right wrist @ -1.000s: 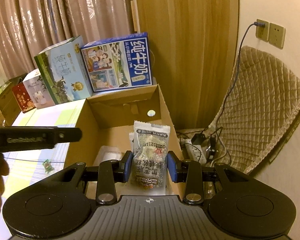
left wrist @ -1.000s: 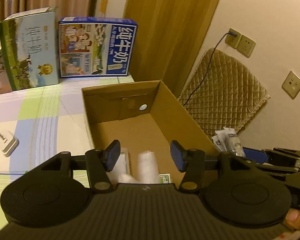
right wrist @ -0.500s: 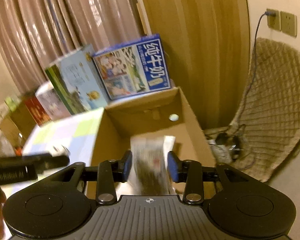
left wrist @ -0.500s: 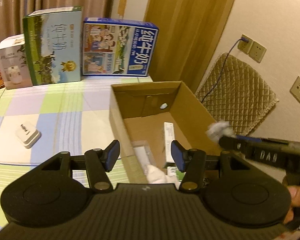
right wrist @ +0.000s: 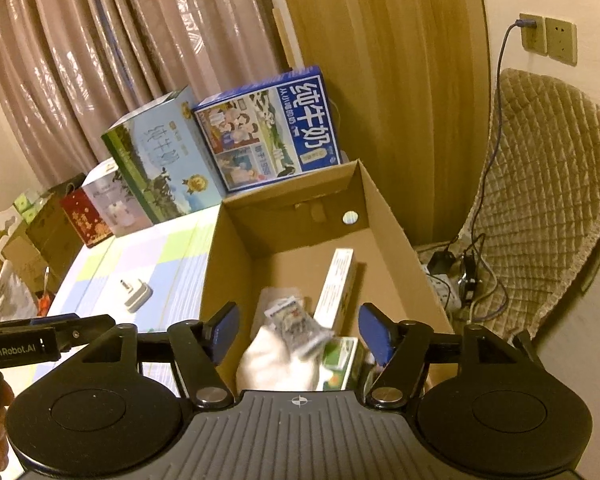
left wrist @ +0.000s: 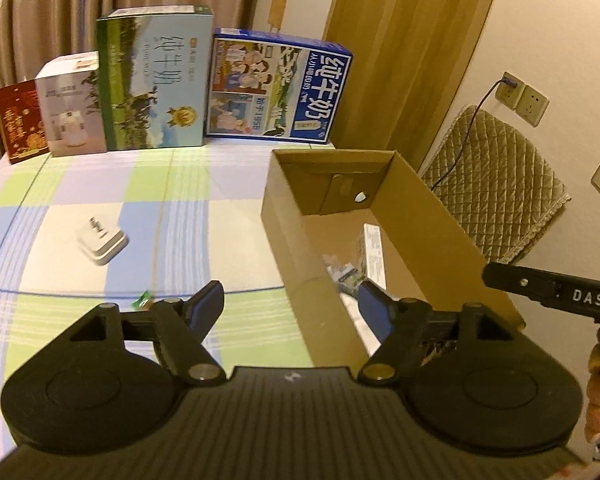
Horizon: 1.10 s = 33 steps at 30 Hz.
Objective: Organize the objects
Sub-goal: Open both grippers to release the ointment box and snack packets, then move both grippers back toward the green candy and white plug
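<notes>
An open cardboard box [left wrist: 431, 216] [right wrist: 383, 216] stands at the table's right edge. Inside lie a snack packet [right wrist: 296, 326] [left wrist: 345, 274], blurred in the right wrist view, a white cloth [right wrist: 276, 364], a long white box [right wrist: 337, 284] [left wrist: 373, 252] and a green-and-white box [right wrist: 341, 362]. My right gripper [right wrist: 300, 330] is open and empty above the box's near end. My left gripper [left wrist: 292, 310] is open and empty over the box's left wall. A white plug adapter [left wrist: 100, 240] [right wrist: 138, 292] and a small green candy [left wrist: 142, 301] lie on the checked tablecloth.
Two milk cartons [left wrist: 280, 88] [left wrist: 156, 84], a white box [left wrist: 72, 120] and a red box [left wrist: 20, 124] line the table's back edge. A quilted chair [right wrist: 539, 200] and a power strip with cables [right wrist: 451, 280] are right of the box.
My right gripper opened and the snack packet dropped into the box. My left gripper drew back to the left, from over the box to its left wall.
</notes>
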### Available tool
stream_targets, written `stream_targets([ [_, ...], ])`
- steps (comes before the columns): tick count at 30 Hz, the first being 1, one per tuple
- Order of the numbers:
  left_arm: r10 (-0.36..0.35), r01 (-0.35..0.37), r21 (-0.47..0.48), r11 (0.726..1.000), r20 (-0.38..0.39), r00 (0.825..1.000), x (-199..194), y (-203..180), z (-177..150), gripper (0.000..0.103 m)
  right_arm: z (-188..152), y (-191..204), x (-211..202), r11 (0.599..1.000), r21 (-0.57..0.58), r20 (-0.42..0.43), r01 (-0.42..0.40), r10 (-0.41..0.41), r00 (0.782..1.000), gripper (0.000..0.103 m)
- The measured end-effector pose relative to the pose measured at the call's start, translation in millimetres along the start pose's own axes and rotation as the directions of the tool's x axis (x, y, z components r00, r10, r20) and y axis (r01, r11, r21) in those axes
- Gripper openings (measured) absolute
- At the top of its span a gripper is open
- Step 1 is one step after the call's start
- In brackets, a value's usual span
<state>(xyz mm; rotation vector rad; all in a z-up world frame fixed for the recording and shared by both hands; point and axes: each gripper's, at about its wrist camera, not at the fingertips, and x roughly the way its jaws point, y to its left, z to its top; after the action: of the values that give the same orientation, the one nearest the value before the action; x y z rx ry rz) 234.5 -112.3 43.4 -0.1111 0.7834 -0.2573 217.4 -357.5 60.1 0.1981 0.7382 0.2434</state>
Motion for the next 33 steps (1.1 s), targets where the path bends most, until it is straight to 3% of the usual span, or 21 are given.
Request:
stream_targets([
  [5,0.027,-0.027,0.004,1.0,0.005,1.0,-23.0,5.4,-13.0,0.086,-11.1,14.4,-21.4,1.0,-0.011,0.009,0.003,-0.003,1.0,0.074],
  [10,0.054,-0.054,0.003,0.999,0.023,0.998,-49.7,13.0,-23.9,0.093,-18.5,33.0,-37.2,1.0,-0.031,0.015,-0.001,0.001,1.0,0.076],
  [14,0.063,-0.063,-0.003,0.998,0.036,0.997,-68.6,20.7,-30.4,0.096,-22.5,46.7,-49.4,0.999,-0.044,0.029,-0.002,0.003,1.0,0.092],
  [19,0.077,-0.077,-0.013,0.997,0.051,0.996,-87.6,31.1,-38.5,0.102,-27.3,64.9,-57.1,0.998,-0.066,0.038,-0.005,0.008,0.999,0.101],
  [27,0.108,-0.107,-0.016,0.994,0.062,0.992,-105.2,57.9,-53.2,0.102,-33.3,91.8,-54.2,0.994,-0.111,0.018,-0.004,0.006,1.0,0.101],
  [33,0.209,-0.208,-0.021,0.978,0.046,0.977,-113.6,110.8,-67.7,0.102,-41.2,123.5,-41.1,0.988,-0.148,0.027,-0.043,0.048,0.998,0.101],
])
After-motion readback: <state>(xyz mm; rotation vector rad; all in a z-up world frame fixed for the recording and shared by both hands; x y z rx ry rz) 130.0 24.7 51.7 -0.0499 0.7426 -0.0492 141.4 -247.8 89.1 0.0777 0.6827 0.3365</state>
